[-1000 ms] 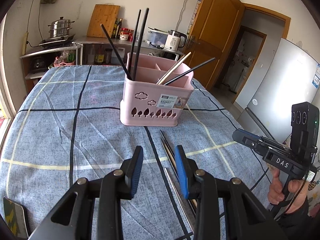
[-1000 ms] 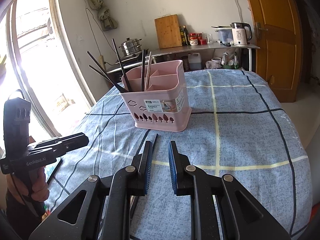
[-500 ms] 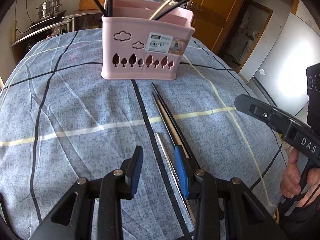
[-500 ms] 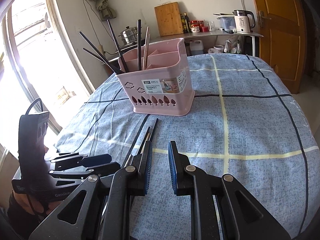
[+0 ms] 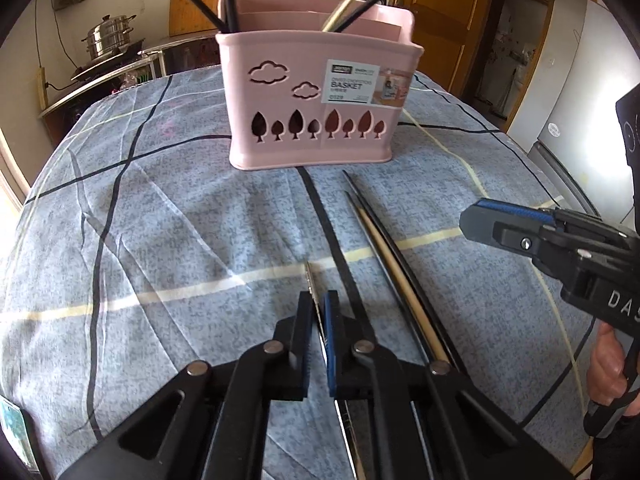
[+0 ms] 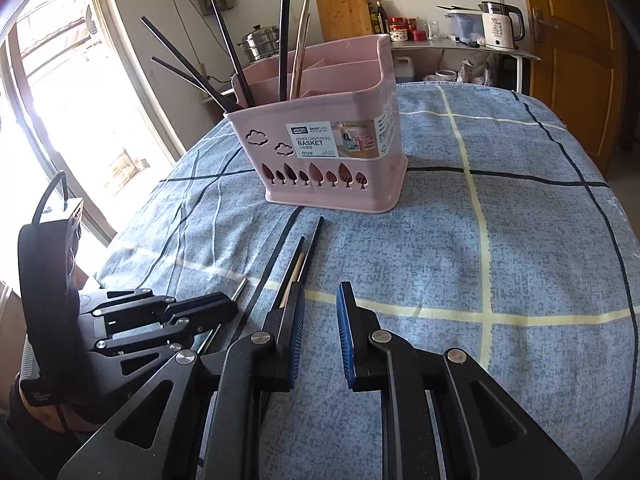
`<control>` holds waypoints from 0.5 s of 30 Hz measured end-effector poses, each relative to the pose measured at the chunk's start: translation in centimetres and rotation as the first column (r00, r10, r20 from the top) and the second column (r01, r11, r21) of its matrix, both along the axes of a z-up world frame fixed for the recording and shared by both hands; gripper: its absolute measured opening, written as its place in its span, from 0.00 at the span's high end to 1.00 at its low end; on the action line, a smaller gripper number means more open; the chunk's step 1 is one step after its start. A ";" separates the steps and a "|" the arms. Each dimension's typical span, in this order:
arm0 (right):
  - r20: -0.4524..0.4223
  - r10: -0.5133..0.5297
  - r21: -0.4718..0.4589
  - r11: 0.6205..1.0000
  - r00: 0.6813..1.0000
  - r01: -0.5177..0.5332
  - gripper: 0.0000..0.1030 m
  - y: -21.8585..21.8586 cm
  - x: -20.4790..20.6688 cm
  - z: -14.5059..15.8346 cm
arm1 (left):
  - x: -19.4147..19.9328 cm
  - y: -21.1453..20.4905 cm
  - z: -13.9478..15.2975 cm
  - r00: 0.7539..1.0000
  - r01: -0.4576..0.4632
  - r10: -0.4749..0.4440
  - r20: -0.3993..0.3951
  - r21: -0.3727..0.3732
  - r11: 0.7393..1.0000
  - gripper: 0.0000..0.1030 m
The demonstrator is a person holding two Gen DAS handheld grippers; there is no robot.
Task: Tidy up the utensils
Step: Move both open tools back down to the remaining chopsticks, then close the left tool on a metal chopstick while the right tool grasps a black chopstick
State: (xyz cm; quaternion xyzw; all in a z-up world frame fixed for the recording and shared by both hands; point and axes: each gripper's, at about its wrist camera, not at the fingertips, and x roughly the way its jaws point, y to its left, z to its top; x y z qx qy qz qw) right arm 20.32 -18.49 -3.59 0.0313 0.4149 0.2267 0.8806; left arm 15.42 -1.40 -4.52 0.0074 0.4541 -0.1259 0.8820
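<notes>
thin silver metal chopstick (image 5: 311,280) lies on the blue checked tablecloth (image 5: 160,240), 6 o'clock of the pink plastic basket (image 5: 316,96) | left gripper (image 5: 318,300) just closed, pinching its tip | right gripper (image 6: 318,300) parted, empty | risk: slick rod pivots or slips on lifting

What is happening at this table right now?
A person is sorting chopsticks into the pink plastic basket. The left hand-held gripper has just closed on a thin metal chopstick lying on the blue checked tablecloth. The right hand-held gripper hovers empty beside the loose black and wooden chopsticks.
</notes>
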 end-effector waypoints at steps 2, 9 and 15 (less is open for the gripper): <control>-0.011 0.006 -0.012 1.000 1.000 -0.007 0.84 0.7 1.0 -0.3 | 0.9 0.9 0.0 1.000 -0.020 0.020 0.000 -0.007 1.000 0.94; -0.067 0.003 -0.050 0.999 0.998 -0.006 0.84 2.8 4.8 -1.8 | 3.2 2.9 -0.2 0.998 -0.069 0.069 -0.012 -0.035 0.997 0.94; -0.094 -0.007 -0.071 0.997 0.996 0.001 0.84 3.9 6.7 -3.1 | 3.4 3.3 -0.4 0.998 -0.065 0.065 -0.005 -0.056 0.996 0.94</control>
